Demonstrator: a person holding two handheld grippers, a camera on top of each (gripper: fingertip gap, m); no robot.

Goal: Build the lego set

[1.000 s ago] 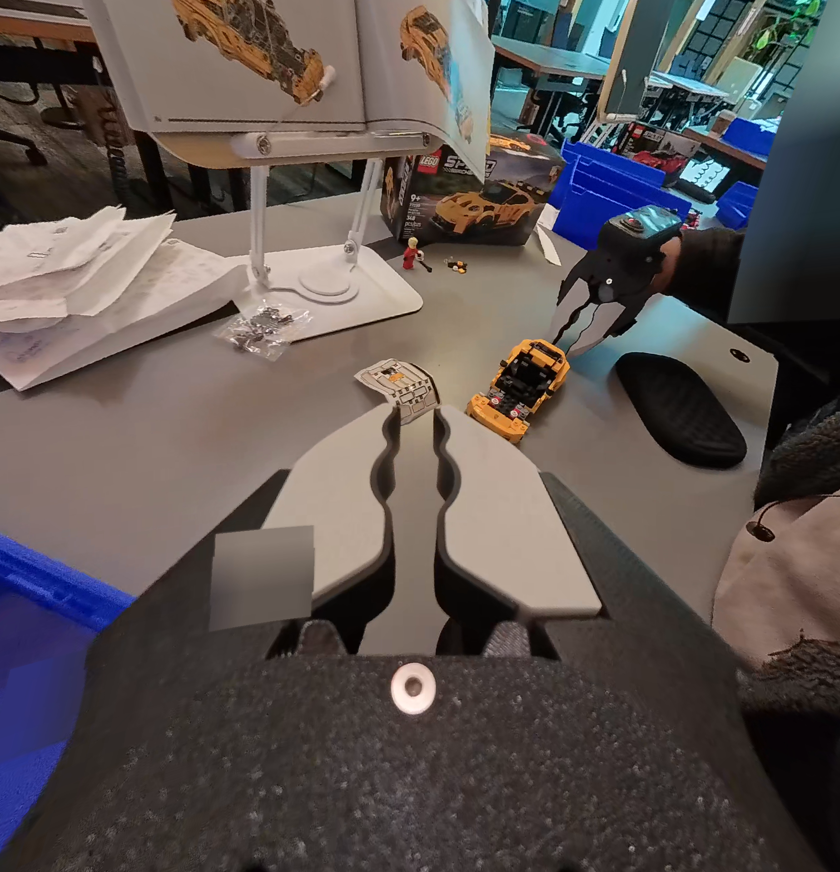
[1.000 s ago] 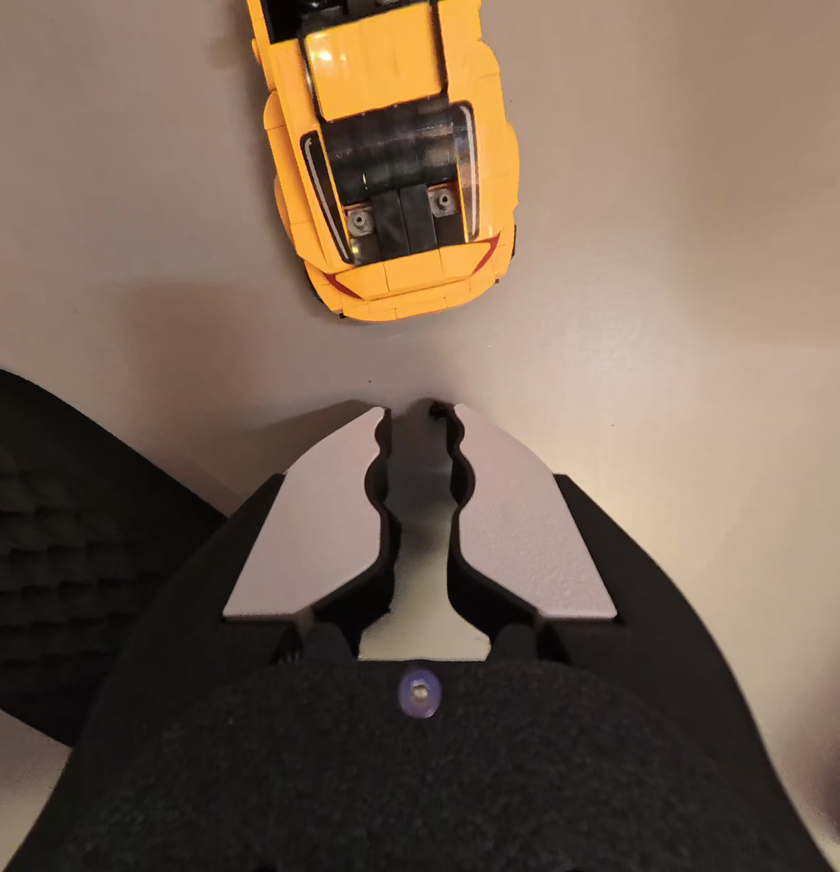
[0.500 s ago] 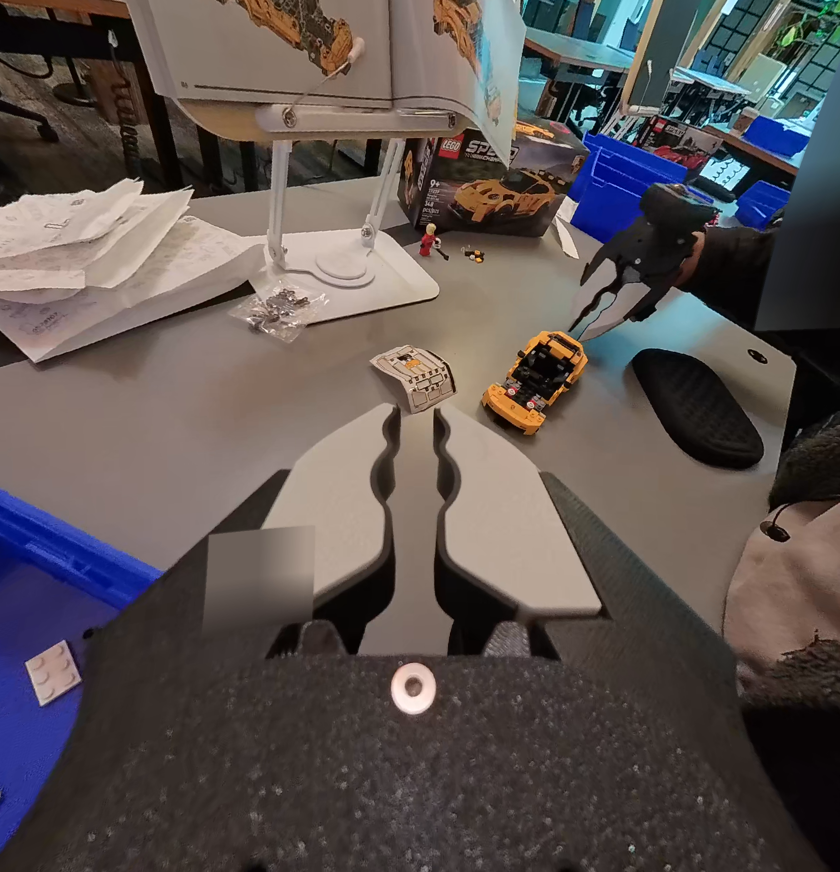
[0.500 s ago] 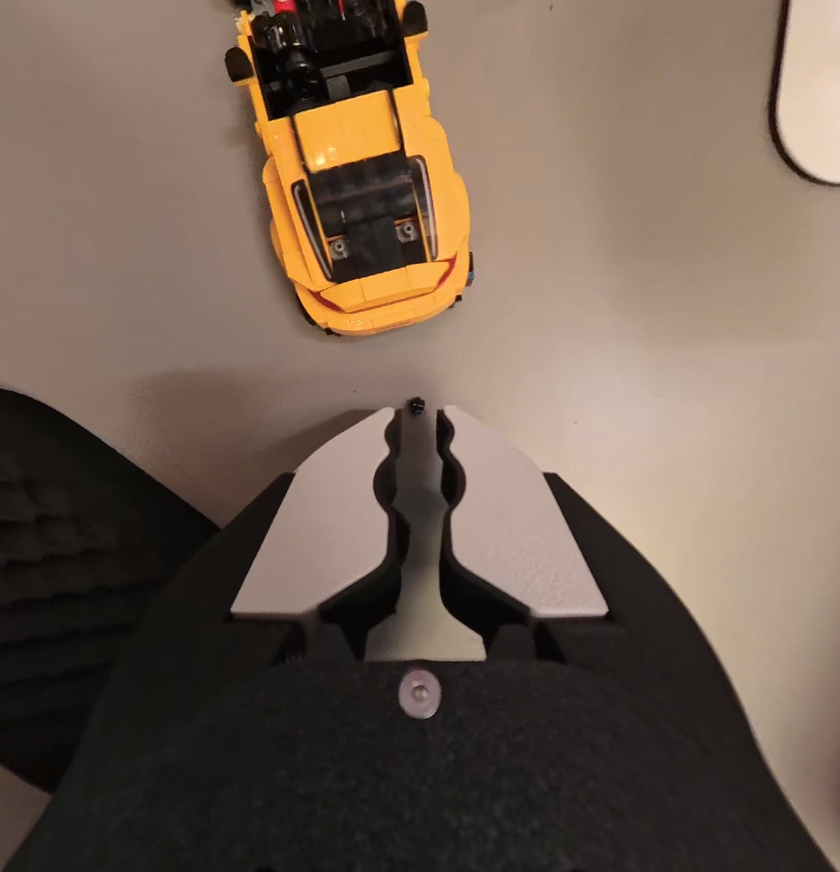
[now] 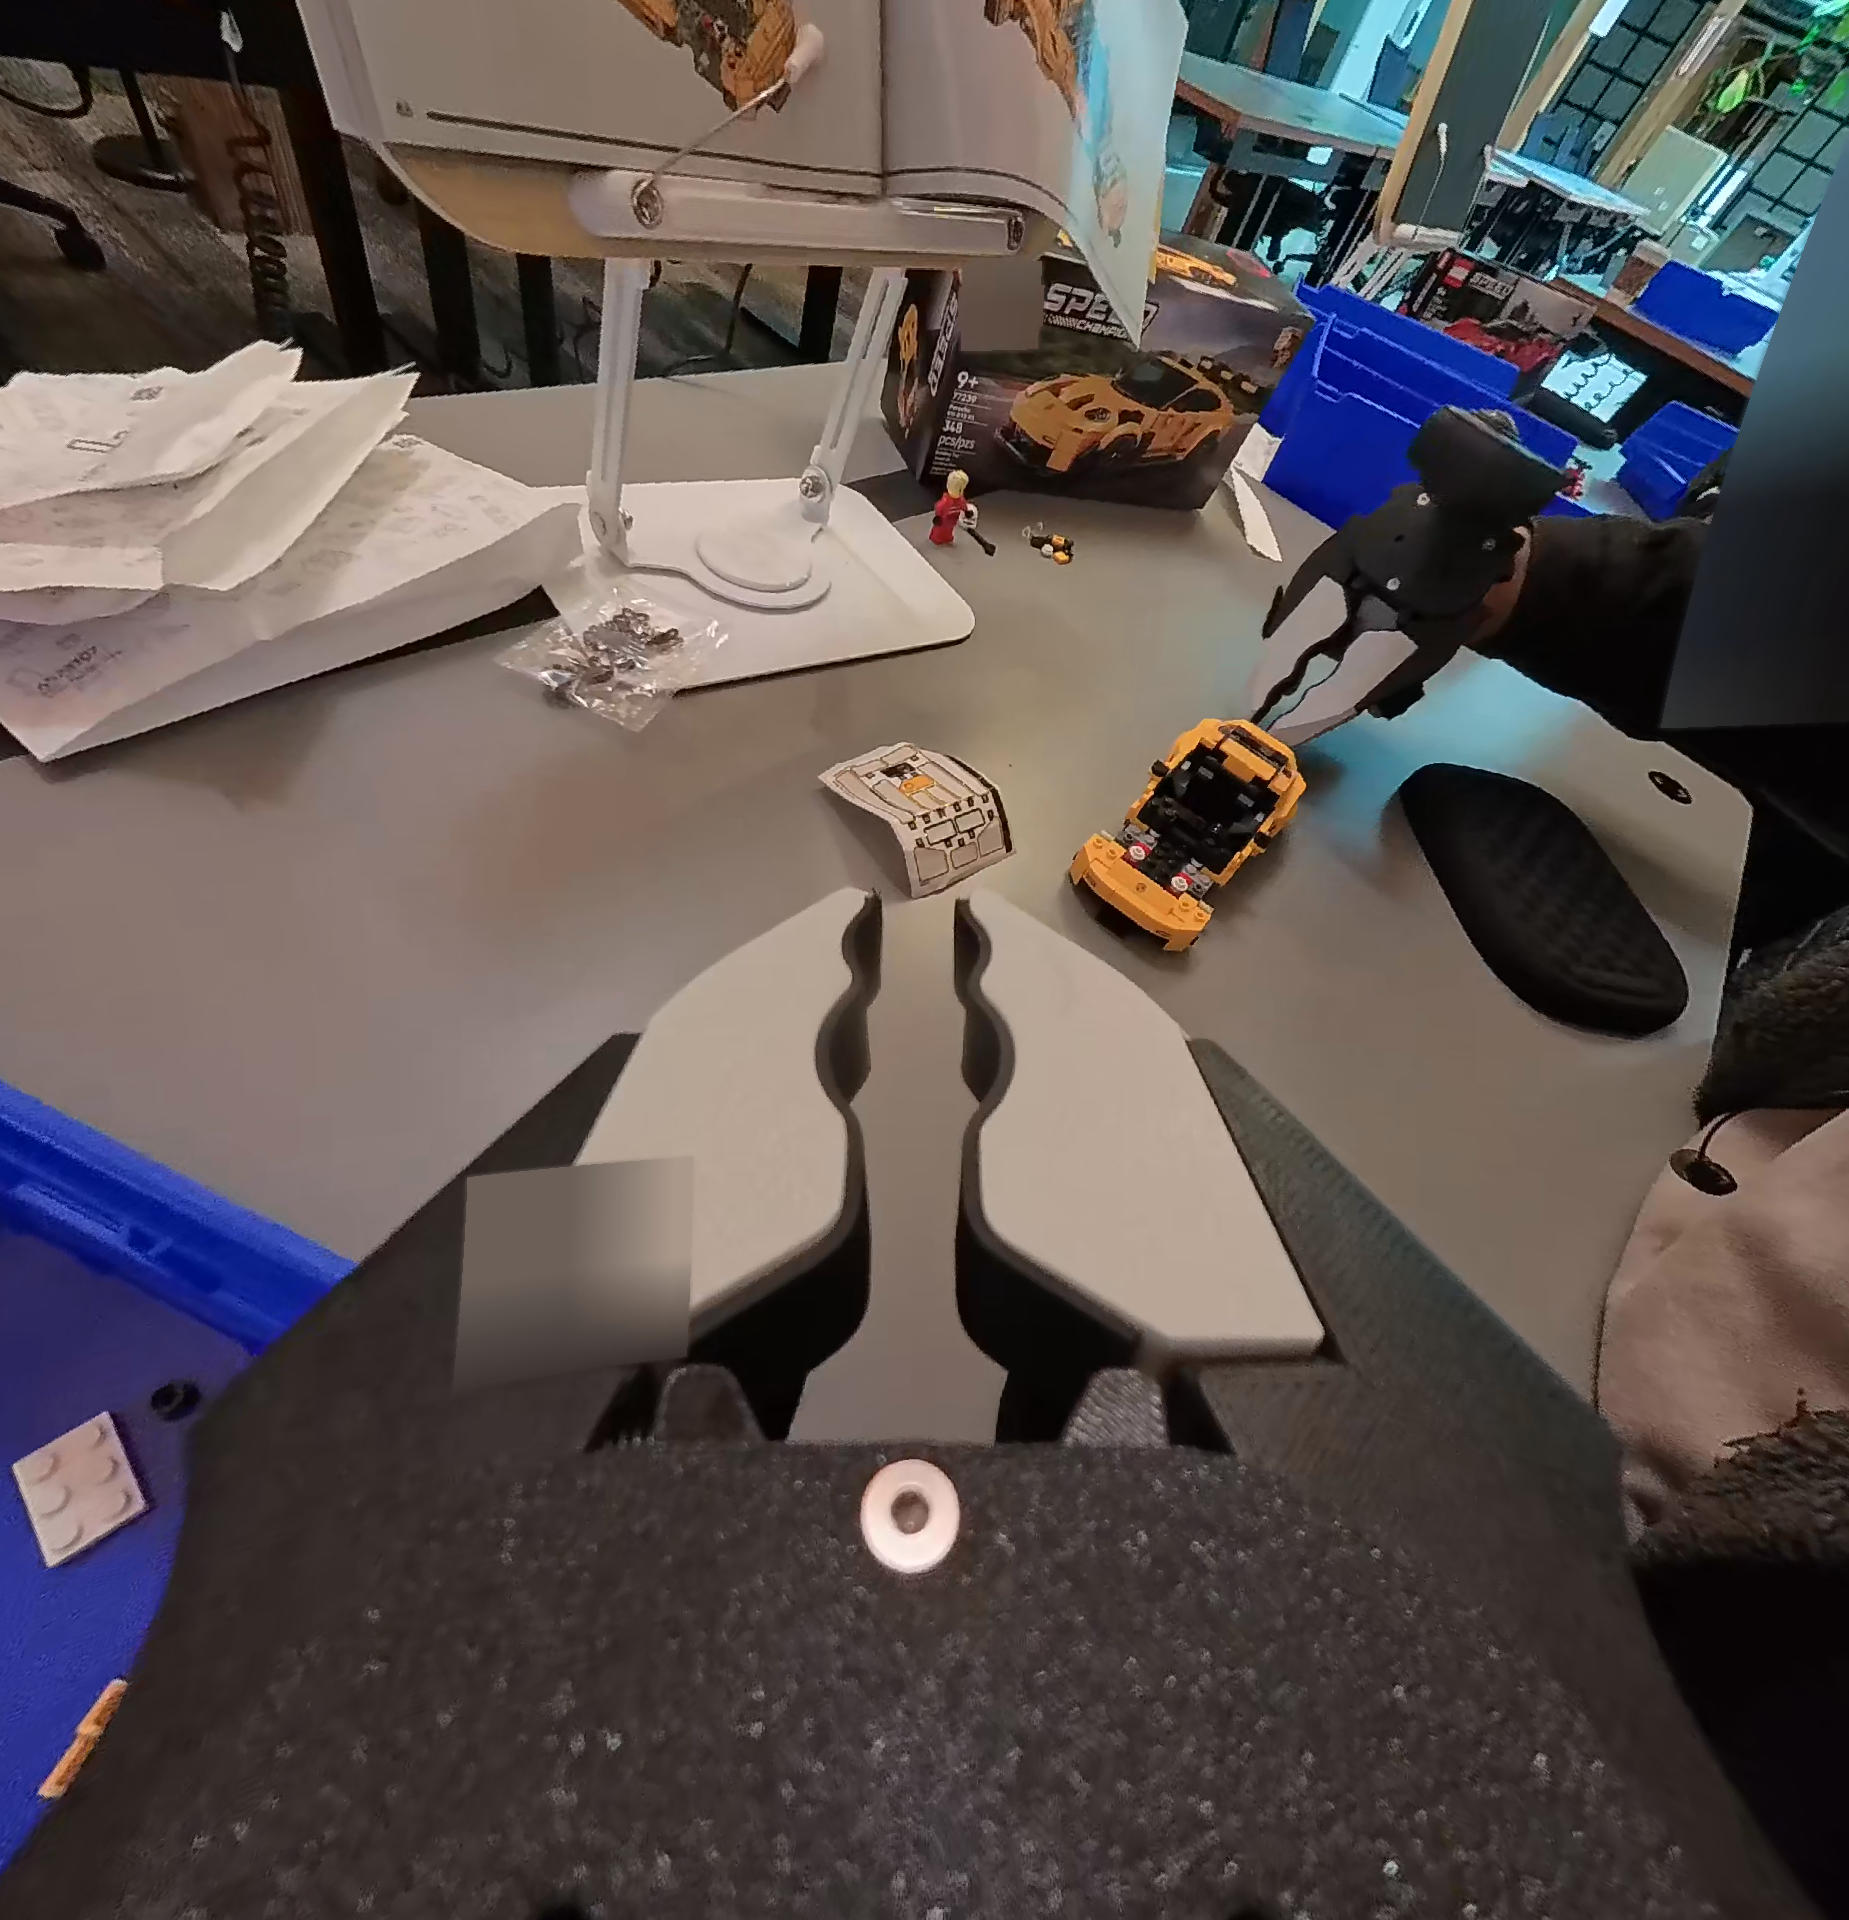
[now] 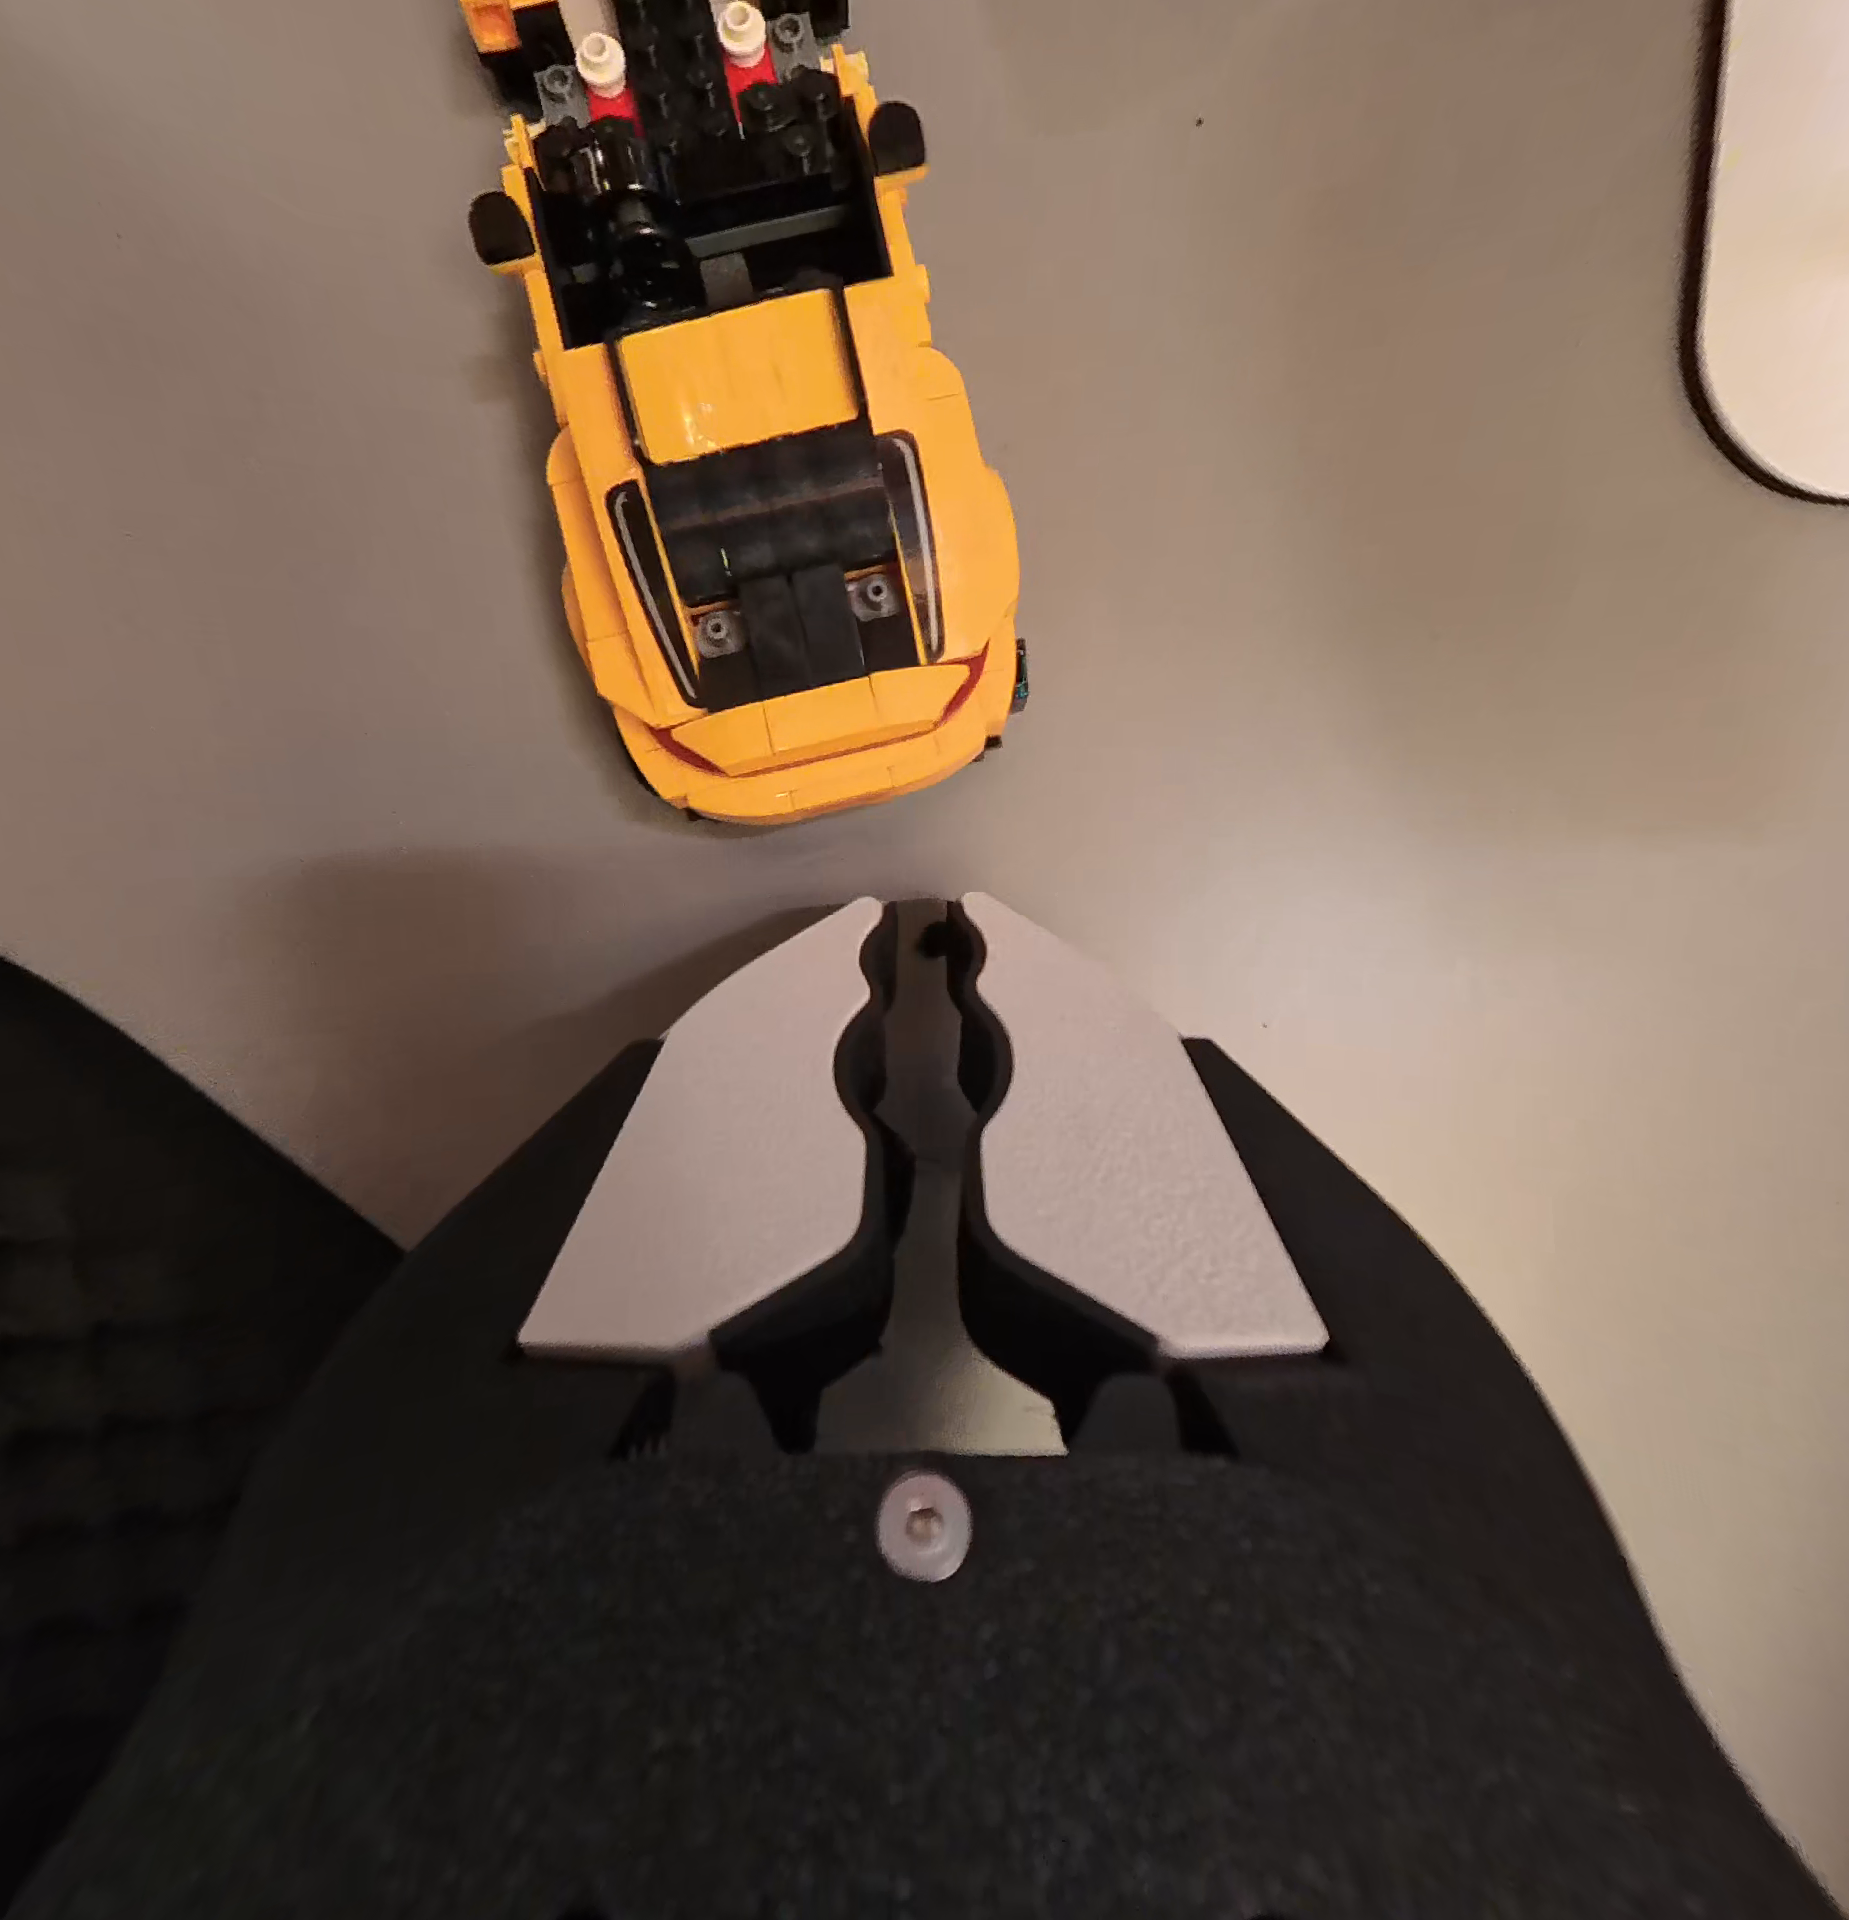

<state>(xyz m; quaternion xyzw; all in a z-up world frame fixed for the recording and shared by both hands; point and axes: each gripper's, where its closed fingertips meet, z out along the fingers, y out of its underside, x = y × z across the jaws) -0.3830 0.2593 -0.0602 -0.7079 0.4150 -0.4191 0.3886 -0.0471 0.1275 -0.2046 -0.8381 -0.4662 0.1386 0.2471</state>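
A yellow Lego car [image 6: 774,582] without a roof stands on the grey table [image 6: 1315,831]; it also shows in the left wrist view [image 5: 1190,831]. My right gripper [image 6: 922,914] hovers just behind the car's rear, nearly closed, with a tiny black piece [image 6: 932,940] between its tips. From the left wrist view the right gripper [image 5: 1289,712] points down at the table by the car's far end. My left gripper [image 5: 917,904] is slightly open and empty, held over the table just short of a curled sticker sheet [image 5: 915,831].
A black pad [image 5: 1543,894] lies right of the car. Behind are a white book stand [image 5: 795,592] with the instructions, a bag of parts [image 5: 613,649], a minifigure [image 5: 951,509], the set's box [image 5: 1086,416] and paper bags [image 5: 172,540]. A blue bin [image 5: 68,1195] holds a grey plate [image 5: 78,1486]. Left tips to right tips: about 40 cm.
My right gripper drew back from the car, so more of the car shows, and its jaws narrowed on the tiny black piece. My left gripper pulled back, bringing the blue bin into view.
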